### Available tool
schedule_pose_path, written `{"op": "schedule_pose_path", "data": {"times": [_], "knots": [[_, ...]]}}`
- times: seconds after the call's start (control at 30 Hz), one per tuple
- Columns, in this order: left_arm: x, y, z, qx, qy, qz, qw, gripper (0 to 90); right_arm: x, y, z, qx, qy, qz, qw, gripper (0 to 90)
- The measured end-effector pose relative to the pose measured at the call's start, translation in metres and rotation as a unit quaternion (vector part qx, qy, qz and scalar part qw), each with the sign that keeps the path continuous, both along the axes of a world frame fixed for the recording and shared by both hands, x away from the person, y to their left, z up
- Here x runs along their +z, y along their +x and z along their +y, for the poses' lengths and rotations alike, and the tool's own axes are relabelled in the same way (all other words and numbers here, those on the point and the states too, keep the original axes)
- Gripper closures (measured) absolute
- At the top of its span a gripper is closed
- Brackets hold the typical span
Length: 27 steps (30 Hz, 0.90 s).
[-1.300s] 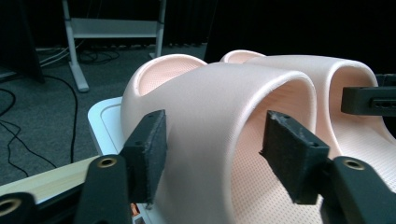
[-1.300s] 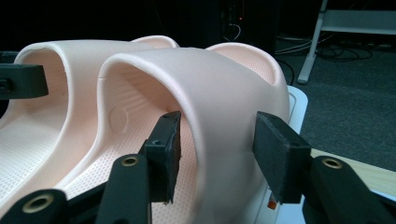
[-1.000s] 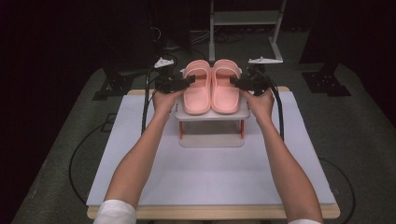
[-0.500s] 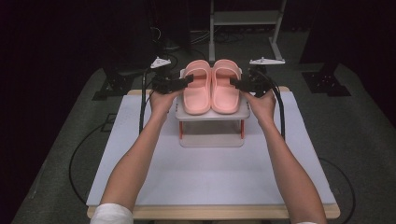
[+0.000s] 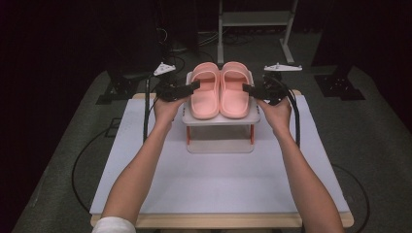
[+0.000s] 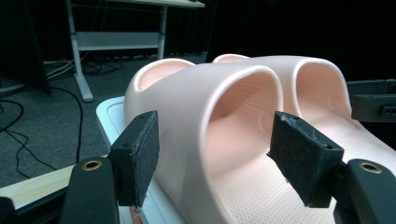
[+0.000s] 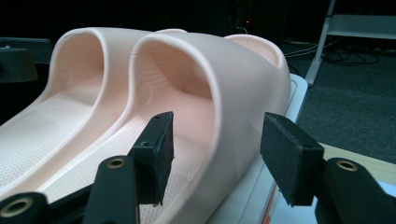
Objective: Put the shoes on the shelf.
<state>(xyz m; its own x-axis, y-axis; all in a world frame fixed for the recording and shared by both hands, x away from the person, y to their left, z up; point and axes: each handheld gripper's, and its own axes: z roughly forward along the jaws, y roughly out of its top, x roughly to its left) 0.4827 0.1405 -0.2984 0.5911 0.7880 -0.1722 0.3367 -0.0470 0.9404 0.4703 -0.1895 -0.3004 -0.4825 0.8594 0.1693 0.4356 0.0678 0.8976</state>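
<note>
Two pink slippers stand side by side on a small white rack [image 5: 221,119] at the far middle of the table. My left gripper [image 5: 197,86] reaches in from the left, level with the left slipper [image 5: 204,94]. Its open jaws straddle the outer wall of that slipper's strap [image 6: 201,107], and the pads [image 6: 140,158] stand just off it. My right gripper [image 5: 245,88] mirrors this on the right slipper [image 5: 234,92], open around the strap wall [image 7: 233,79] with a gap at each pad [image 7: 289,158].
The rack stands on red legs above a white mat [image 5: 218,184] that covers the wooden table. Cables trail off both grippers past the table's sides. A metal stand [image 5: 255,19] and dark equipment sit on the floor behind.
</note>
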Motion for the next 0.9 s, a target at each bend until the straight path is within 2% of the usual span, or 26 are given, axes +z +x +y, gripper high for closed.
{"op": "schedule_pose_path", "data": {"times": [0.03, 0.9], "knots": [[0.000, -0.001, 0.000, -0.003, 0.006, -0.001, 1.0000, 32.5, 0.000, -0.001, 0.000, 0.000, 0.002, 0.001, 1.0000, 43.7], [-0.004, -0.034, 0.005, -0.016, 0.018, -0.028, 0.9993, 24.1, -0.007, -0.030, -0.017, 0.015, 0.005, -0.011, 0.9998, 40.1]]}}
